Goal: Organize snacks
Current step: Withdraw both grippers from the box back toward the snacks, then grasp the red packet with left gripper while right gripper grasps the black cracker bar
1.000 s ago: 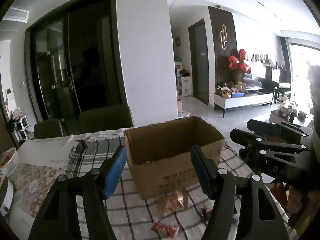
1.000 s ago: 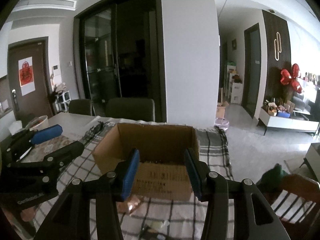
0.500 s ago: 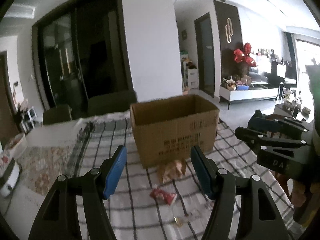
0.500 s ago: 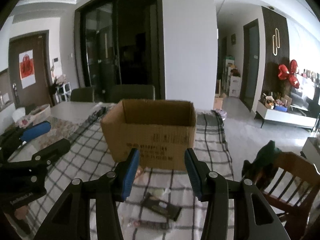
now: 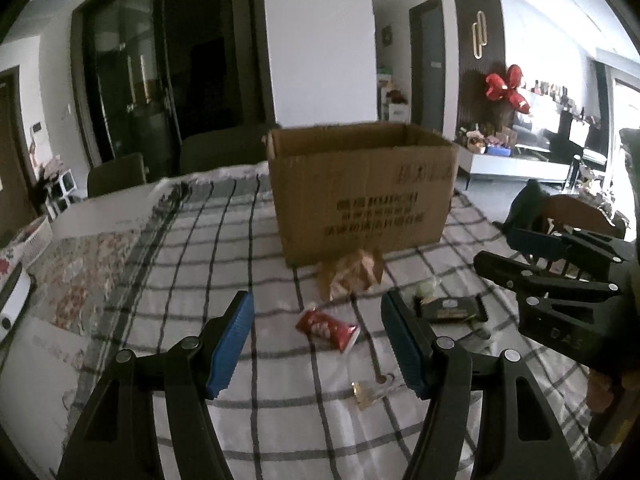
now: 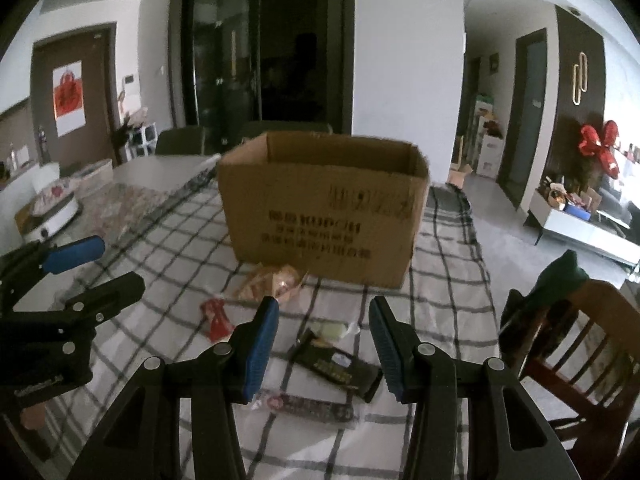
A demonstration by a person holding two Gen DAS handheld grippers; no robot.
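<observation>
An open cardboard box (image 5: 362,192) (image 6: 324,208) stands on the checked tablecloth (image 5: 224,240). Snacks lie in front of it: a tan crinkled bag (image 5: 352,274) (image 6: 276,280), a small red packet (image 5: 326,327) (image 6: 216,316), a dark flat pack (image 5: 450,310) (image 6: 340,368), a pale small packet (image 6: 332,330) and a long dark bar (image 6: 312,406). My left gripper (image 5: 316,334) hovers open over the red packet with nothing between its blue pads. My right gripper (image 6: 323,340) is open above the dark pack, also holding nothing.
A wooden chair (image 6: 576,352) with dark cloth on it stands at the table's right side. A white round appliance (image 6: 48,216) and a floral cloth (image 5: 80,264) lie at the left. Dark chairs (image 5: 116,174) stand behind the table.
Both grippers have sunk toward the table and tipped downward; the box now sits higher in both views and the snacks in front of it have come into sight. Jaw gaps are unchanged.
</observation>
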